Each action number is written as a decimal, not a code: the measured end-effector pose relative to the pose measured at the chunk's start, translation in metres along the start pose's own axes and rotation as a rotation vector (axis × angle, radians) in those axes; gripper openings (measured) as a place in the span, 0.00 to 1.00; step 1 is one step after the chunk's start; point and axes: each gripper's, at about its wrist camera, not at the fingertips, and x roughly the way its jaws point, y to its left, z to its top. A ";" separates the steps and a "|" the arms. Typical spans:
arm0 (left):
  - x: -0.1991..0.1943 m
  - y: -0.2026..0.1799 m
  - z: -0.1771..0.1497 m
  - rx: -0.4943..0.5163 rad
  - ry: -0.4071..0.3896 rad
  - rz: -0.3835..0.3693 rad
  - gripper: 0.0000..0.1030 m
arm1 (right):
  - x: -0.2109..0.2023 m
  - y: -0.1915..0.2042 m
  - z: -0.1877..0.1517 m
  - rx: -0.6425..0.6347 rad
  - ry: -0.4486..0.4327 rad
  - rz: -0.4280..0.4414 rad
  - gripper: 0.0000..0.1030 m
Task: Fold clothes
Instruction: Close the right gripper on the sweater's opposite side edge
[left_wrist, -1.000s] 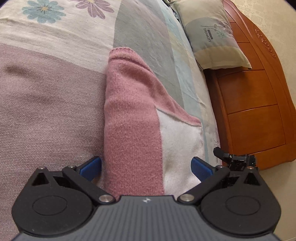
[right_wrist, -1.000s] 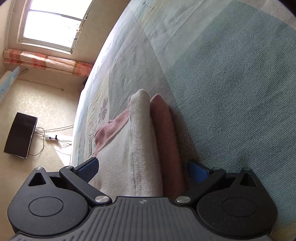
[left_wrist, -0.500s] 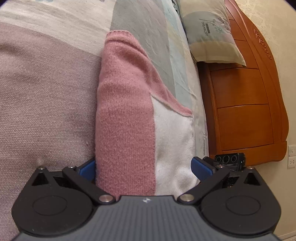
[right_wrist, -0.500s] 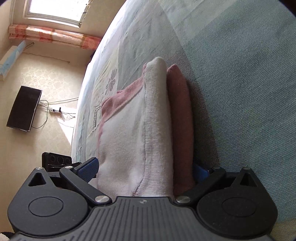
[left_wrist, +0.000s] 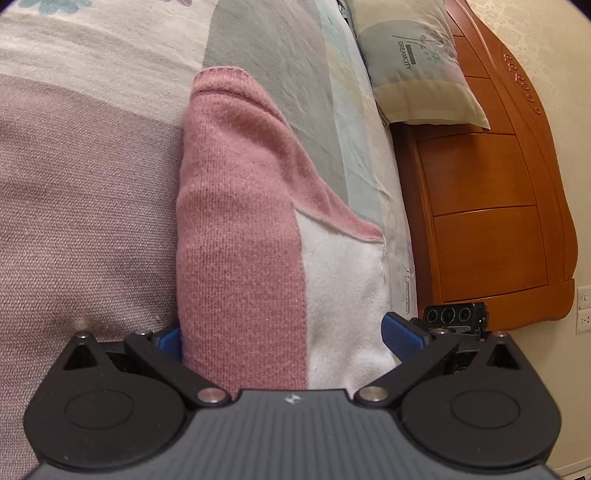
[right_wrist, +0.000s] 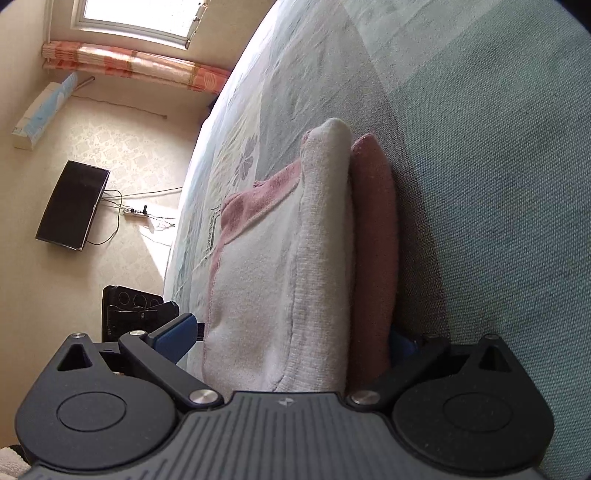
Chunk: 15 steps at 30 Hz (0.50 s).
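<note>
Left gripper (left_wrist: 282, 338): jaws spread wide, blue fingertips (left_wrist: 400, 334) standing either side of the folded sweater (left_wrist: 240, 221), the left pad at its pink edge, the right pad just off its white edge. Right gripper (right_wrist: 291, 334): likewise wide open, straddling the sweater's other end; left pad clear, right pad mostly hidden behind the pink fold. Each gripper shows in the other's view.

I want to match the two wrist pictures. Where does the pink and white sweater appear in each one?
Left wrist view: the folded sweater fills the centre, pink part on the left, white on the right, between the left gripper fingers.
Right wrist view: the sweater is at centre, white part left, pink right.
Shared landmark: the bedspread beneath it.
</note>
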 end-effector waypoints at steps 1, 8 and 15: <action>0.000 0.001 0.000 0.000 -0.004 -0.008 0.99 | 0.003 0.000 0.005 0.014 0.004 -0.003 1.00; -0.013 0.007 -0.014 0.021 -0.023 -0.067 0.99 | 0.000 0.000 -0.004 -0.047 -0.018 0.029 1.00; 0.003 -0.004 -0.006 0.026 0.008 -0.011 0.99 | 0.003 -0.002 0.003 -0.006 -0.032 0.019 1.00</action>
